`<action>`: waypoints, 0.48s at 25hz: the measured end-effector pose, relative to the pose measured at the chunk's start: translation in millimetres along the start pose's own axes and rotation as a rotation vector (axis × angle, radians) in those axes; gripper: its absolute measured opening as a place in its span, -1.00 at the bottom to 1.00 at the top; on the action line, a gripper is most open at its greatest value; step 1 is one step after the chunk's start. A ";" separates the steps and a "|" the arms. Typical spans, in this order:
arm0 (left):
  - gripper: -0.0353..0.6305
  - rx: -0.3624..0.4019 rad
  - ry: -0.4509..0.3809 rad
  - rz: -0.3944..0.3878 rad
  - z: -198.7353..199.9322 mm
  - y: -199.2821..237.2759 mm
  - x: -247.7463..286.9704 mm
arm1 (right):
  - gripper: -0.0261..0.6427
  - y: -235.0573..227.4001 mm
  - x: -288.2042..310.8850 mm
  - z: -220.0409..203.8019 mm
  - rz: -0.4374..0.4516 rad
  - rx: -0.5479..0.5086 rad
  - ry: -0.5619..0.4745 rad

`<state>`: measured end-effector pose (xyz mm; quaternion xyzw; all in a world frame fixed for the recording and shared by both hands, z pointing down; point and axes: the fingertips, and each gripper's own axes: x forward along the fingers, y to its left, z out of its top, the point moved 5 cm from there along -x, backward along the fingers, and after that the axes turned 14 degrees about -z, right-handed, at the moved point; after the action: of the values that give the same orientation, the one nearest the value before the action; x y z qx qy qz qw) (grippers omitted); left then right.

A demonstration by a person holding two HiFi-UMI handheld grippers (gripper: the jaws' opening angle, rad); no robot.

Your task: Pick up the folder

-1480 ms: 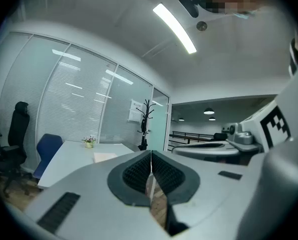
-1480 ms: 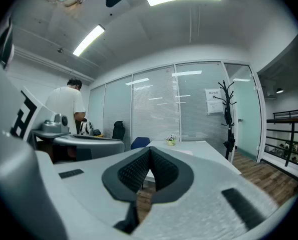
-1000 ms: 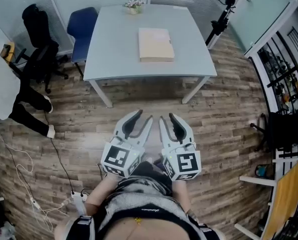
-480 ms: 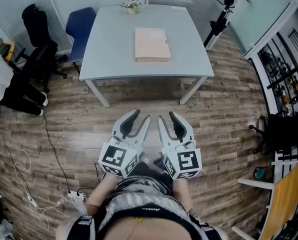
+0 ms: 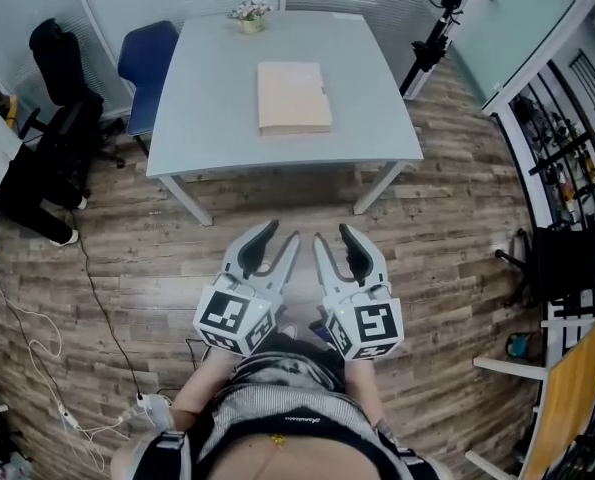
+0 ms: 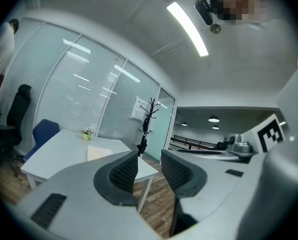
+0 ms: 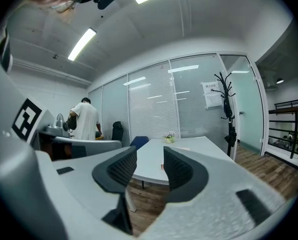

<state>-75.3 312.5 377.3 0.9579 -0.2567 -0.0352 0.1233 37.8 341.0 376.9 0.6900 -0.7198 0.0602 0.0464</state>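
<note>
Head view shows the folder (image 5: 293,98) lying flat mid-tabletop (image 5: 207,128), well beyond the left claw (image 5: 280,234) and right claw (image 5: 332,235), both empty and spreading; shoving its edge could slide it away.

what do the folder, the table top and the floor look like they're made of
Flat beige rectangular folder: likely card or paper, matte, with no glare and a darker edge along its near side.
Pale grey rectangular table top: probably laminate or painted board, smooth and even in colour.
Brown plank floor: wood or wood-look laminate, with visible grain and staggered board seams.
</note>
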 end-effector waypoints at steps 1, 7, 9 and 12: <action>-0.53 -0.007 -0.002 -0.011 1.7 7.5 7.2 | -0.42 -2.9 8.6 1.0 -0.008 0.004 0.000; -0.52 0.008 0.008 -0.060 14.9 60.7 56.6 | -0.41 -16.4 73.8 13.2 -0.042 0.005 -0.009; -0.52 0.015 0.007 -0.072 21.9 78.1 72.9 | -0.41 -20.8 96.7 18.6 -0.049 0.001 -0.015; -0.52 0.018 0.011 -0.091 31.7 102.4 93.6 | -0.41 -25.7 127.9 27.9 -0.062 0.006 -0.018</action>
<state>-47.8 172.9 372.3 0.9699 -0.2125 -0.0334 0.1144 58.3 209.4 369.0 0.7127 -0.6982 0.0547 0.0397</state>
